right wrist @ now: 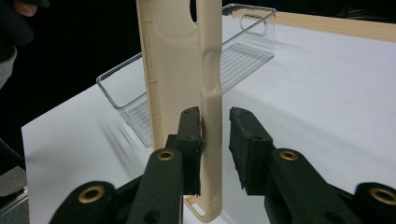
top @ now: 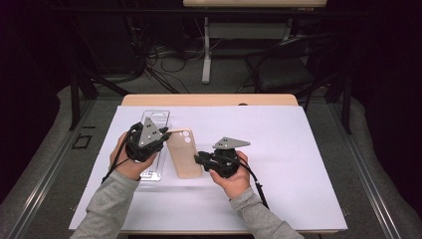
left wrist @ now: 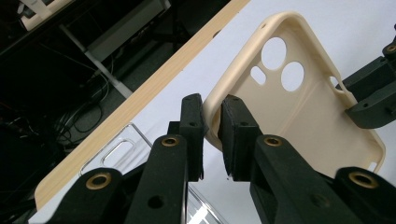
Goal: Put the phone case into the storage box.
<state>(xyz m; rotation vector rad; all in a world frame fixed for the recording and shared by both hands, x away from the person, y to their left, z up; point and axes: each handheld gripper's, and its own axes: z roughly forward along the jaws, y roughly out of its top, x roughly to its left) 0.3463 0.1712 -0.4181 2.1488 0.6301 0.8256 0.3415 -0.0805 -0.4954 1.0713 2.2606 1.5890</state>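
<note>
A cream phone case [top: 183, 153] is held just above the white table cover [top: 278, 149], near the middle of the table, its open inner side facing up and its camera cut-outs at the far end. The left gripper [left wrist: 212, 116] is clamped on the case's rim at a corner near those cut-outs, with the thin edge squeezed between its pads. The right gripper [right wrist: 215, 135] straddles the opposite long edge: one pad rests against the rim, while the other stands apart from it, so its jaws are loosened and not pinching.

The step in hand looks like passing or releasing the case. Done well, the left grip should stay firm while the right draws straight back along the edge, so the soft rim does not twist or snag.

Just beside the left hand [top: 130, 162] lies a clear plastic tray [top: 155, 119], close enough to be bumped. A wooden table edge [top: 209, 99] runs behind.
</note>
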